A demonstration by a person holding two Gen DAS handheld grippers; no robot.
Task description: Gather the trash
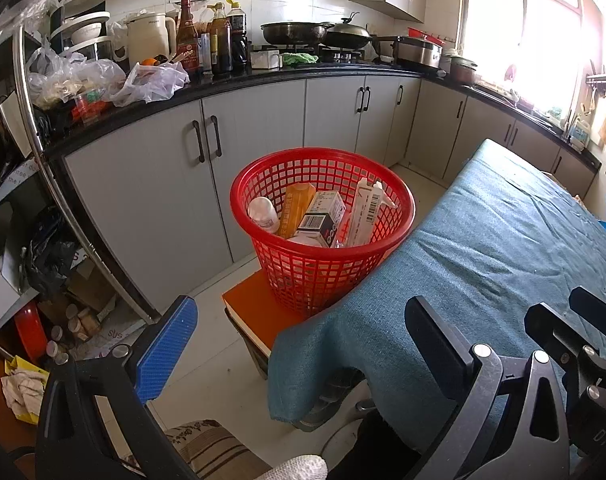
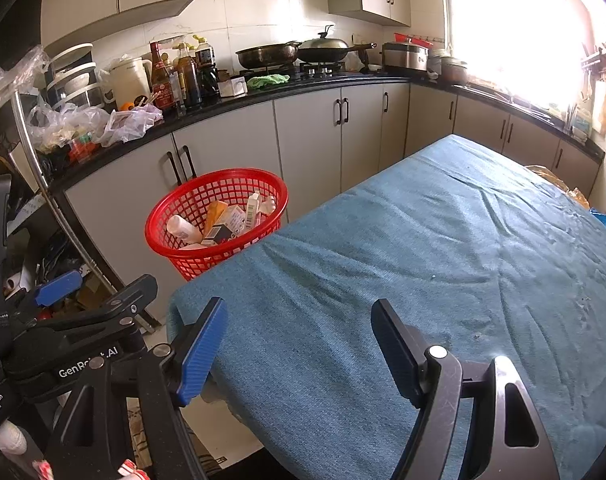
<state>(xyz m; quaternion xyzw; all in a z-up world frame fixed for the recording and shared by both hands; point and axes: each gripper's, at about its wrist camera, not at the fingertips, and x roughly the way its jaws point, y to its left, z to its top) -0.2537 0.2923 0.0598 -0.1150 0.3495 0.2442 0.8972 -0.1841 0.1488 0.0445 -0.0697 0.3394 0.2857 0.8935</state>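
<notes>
Red plastic lattice basket [image 1: 323,272]; matt woven tablecloth [image 2: 423,260].

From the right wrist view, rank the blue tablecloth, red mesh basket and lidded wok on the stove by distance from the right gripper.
1. Blue tablecloth, directly under the open right gripper.
2. Red mesh basket, ahead left, on the floor side.
3. Lidded wok, far counter.

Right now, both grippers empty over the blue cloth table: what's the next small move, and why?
Probably none beyond easing both back. The left gripper and right gripper stand open, holding nothing; the blue cloth-covered table shows no loose items, and the red plastic mesh basket already holds the cartons, bottle and tubes. The trash on the table looks collected. If more is wanted, pan for leftovers first.
</notes>
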